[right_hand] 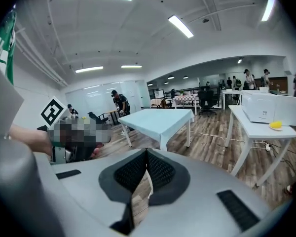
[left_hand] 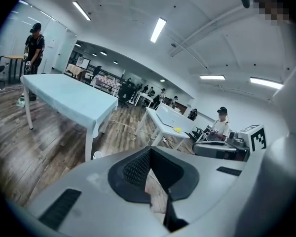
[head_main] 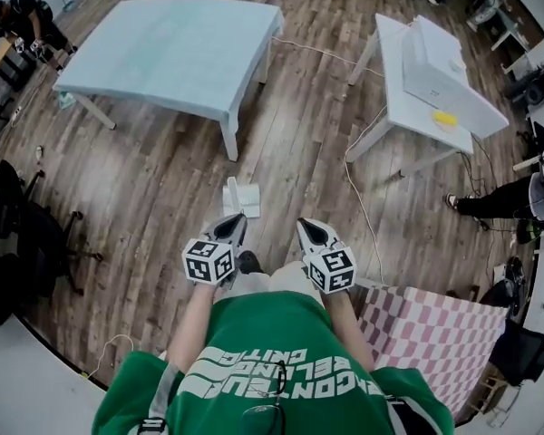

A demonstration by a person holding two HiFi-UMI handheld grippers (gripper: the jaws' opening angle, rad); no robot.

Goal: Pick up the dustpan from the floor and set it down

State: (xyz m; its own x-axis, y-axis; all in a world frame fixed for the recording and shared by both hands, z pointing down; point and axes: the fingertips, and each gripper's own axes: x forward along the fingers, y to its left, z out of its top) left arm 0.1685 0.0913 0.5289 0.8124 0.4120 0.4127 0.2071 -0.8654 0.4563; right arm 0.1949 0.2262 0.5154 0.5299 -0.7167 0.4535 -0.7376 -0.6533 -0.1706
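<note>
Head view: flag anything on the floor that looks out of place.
A white dustpan lies alone on the wood floor near the blue table, and a white cable trails loose across the floor beside the white table.

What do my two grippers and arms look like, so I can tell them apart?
Both match: the left gripper and right gripper have pale grey shells tapering to a point, with black cross-hatched pads on the fingers. Each carries a white cube printed with black square markers. No cables show. The person wears a green top with white lettering.
</note>
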